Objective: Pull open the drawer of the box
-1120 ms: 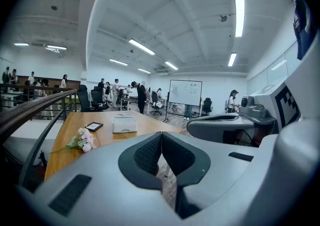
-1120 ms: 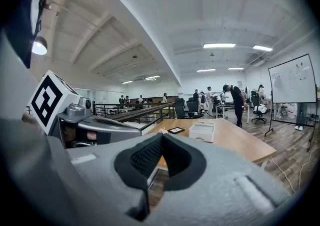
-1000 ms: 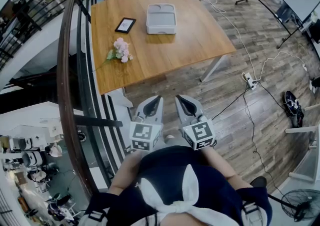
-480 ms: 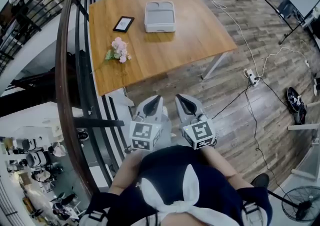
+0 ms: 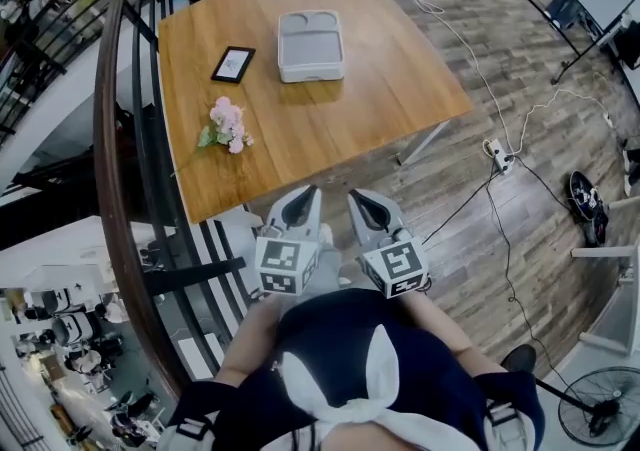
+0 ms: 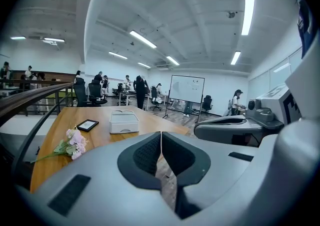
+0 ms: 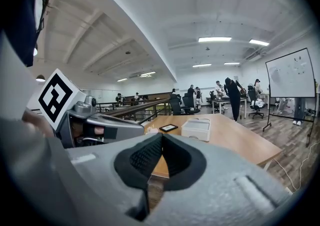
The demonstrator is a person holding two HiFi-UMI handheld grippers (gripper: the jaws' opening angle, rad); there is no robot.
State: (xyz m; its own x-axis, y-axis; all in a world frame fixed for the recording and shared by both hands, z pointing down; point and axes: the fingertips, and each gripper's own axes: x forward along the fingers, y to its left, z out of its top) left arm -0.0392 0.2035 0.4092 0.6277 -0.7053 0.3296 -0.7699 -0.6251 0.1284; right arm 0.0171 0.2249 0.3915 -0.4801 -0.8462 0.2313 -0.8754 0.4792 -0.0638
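Observation:
The grey box (image 5: 310, 45) with a drawer rests on the wooden table (image 5: 390, 99), toward its far side; it also shows as the box (image 6: 123, 121) and the box (image 7: 196, 129) in the gripper views. My left gripper (image 5: 307, 196) and right gripper (image 5: 360, 199) are held side by side in front of the person's body, short of the table's near edge and well away from the box. Both have their jaws together with nothing between them.
A small black-framed picture (image 5: 233, 64) lies left of the box, and a pink flower sprig (image 5: 225, 125) lies near the table's left edge. A curved railing (image 5: 120, 159) runs along the left. Cables and a power strip (image 5: 497, 155) lie on the floor at right.
The table and box have shifted down and left in the head view as the person came closer. Both grippers keep the same pose, side by side and shut.

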